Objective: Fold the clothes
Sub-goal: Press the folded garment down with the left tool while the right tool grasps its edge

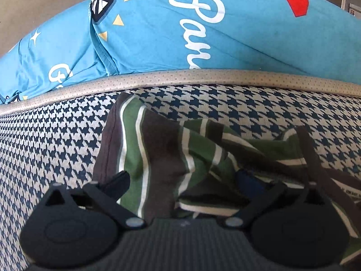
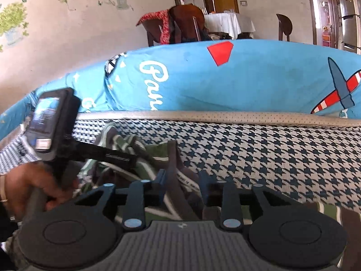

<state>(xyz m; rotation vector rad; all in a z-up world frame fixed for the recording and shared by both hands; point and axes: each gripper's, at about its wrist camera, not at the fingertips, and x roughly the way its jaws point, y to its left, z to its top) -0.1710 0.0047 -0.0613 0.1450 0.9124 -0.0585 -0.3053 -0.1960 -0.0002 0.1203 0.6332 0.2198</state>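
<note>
A crumpled garment [image 1: 171, 158] with green, dark brown and white stripes lies on the houndstooth mattress [image 1: 49, 140]. My left gripper [image 1: 182, 181] is open wide and low over it. Bunched cloth fills the space between its fingers, and a fold partly covers the right fingertip. In the right wrist view the same striped garment [image 2: 144, 151] lies in front. My right gripper [image 2: 182, 180] has its fingers drawn close on a dark ridge of that cloth, which tents upward from them. A hand [image 2: 29, 189] holds the left gripper's handle at the left.
A blue printed quilt [image 1: 248, 33] is rolled along the far side, behind the mattress's beige piped edge [image 1: 180, 79]. Bare houndstooth mattress [image 2: 282, 155] stretches to the right. Chairs [image 2: 187, 22], a white-clothed table [image 2: 227, 22] and doorways stand in the room behind.
</note>
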